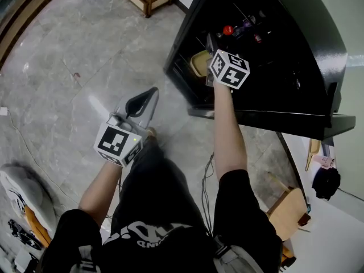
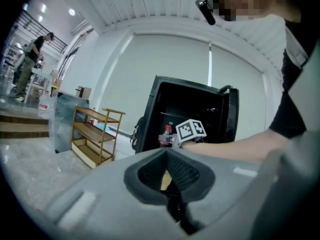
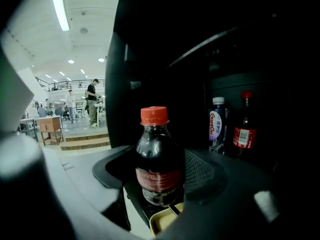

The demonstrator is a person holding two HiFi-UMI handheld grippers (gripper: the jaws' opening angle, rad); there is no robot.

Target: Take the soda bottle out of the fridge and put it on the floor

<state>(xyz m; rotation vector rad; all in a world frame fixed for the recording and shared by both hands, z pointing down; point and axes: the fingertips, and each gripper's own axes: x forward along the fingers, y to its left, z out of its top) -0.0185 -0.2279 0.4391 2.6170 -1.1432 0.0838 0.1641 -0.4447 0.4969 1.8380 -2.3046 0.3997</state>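
The soda bottle (image 3: 159, 159) is glossy plastic, the fridge (image 1: 318, 50) shiny black, the floor (image 1: 85, 56) polished stone

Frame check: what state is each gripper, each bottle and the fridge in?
Fridge: open.
Soda bottle: upright, capped, between the right gripper's pads.
Right gripper: shut on soda bottle.
Left gripper: shut, empty.
Water bottle: upright, capped, inside fridge.
Spare cola bottle: upright, capped, inside fridge.
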